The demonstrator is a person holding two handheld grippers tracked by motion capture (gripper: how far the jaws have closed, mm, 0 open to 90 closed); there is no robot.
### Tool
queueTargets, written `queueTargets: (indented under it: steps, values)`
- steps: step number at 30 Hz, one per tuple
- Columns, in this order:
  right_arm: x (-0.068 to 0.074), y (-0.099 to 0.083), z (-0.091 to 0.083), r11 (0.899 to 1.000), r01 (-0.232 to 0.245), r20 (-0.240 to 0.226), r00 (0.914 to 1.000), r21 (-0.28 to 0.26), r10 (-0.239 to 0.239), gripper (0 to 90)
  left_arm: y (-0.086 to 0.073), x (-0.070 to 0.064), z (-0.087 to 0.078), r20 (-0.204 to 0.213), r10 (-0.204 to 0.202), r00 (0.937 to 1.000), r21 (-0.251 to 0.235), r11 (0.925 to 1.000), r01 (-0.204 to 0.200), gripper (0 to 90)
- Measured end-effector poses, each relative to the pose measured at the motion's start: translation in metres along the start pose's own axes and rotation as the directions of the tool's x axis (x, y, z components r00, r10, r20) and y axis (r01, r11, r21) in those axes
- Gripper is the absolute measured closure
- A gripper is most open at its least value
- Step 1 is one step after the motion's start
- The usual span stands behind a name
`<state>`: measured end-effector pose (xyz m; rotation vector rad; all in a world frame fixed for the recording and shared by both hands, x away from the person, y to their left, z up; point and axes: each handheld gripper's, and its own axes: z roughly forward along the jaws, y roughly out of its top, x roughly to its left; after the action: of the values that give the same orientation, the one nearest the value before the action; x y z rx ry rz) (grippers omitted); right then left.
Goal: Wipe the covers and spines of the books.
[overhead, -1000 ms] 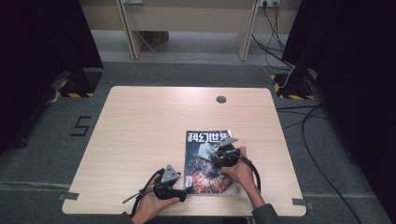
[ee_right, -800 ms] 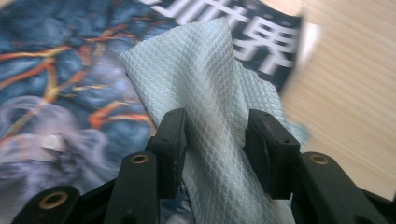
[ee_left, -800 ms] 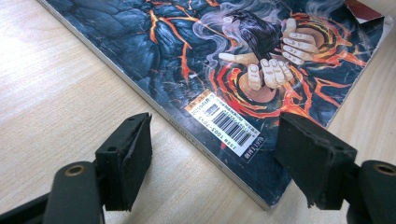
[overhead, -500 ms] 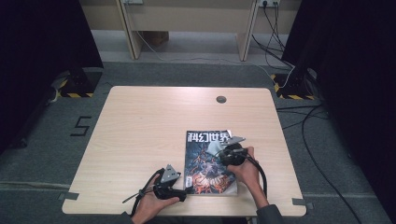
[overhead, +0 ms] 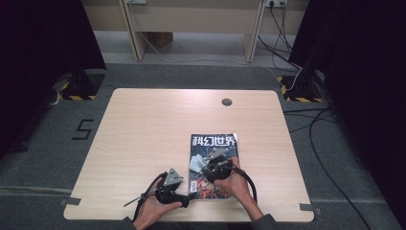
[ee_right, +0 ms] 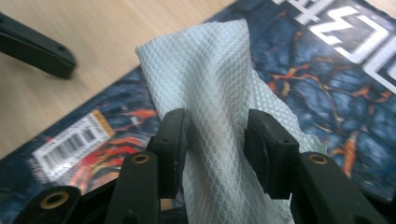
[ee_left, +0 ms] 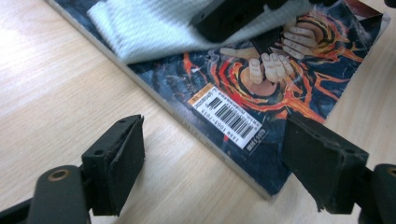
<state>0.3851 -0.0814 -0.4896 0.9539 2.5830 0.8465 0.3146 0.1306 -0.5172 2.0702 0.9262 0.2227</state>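
A magazine (overhead: 214, 158) with a dark, fiery cover lies on the wooden table (overhead: 143, 129), right of centre near the front. My right gripper (overhead: 207, 165) hovers over the cover's middle, shut on a white textured cloth (overhead: 195, 164) that rests on the cover. In the right gripper view the cloth (ee_right: 210, 88) is pinched between the right gripper's (ee_right: 215, 140) jaws above the magazine (ee_right: 327, 84). My left gripper (overhead: 188, 197) sits at the magazine's near left corner, open. In the left gripper view the left gripper (ee_left: 219, 163) straddles the barcode corner of the magazine (ee_left: 243, 98), below the cloth (ee_left: 154, 28).
A round cable hole (overhead: 226, 101) sits at the table's far side. Black cables loop from both grippers at the front edge. Grey floor, desk legs and cables (overhead: 287, 43) lie beyond the table.
My right gripper swung right across the cover with the cloth, then came back left and nearer. The left gripper stayed put and open.
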Motion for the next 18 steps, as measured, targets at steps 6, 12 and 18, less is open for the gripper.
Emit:
queueTargets:
  steps: [6,12,18]
  values:
    - [-0.011,-0.005,-0.005,0.999,-0.039,0.041,0.9984,0.012,0.038,60.2,-0.002,0.003,-0.013,0.012,-0.014,0.9998,-0.003,0.9999,0.014,20.0]
    - [0.017,-0.002,-0.003,0.999,0.038,0.010,0.9992,0.007,-0.038,61.0,-0.009,-0.002,-0.025,0.031,0.000,0.9995,0.031,0.9995,-0.001,18.5]
    - [0.042,-0.003,-0.005,0.995,0.098,-0.068,0.9929,0.011,-0.097,60.8,-0.013,-0.008,-0.028,0.041,0.021,0.9990,0.051,0.9984,-0.023,18.2]
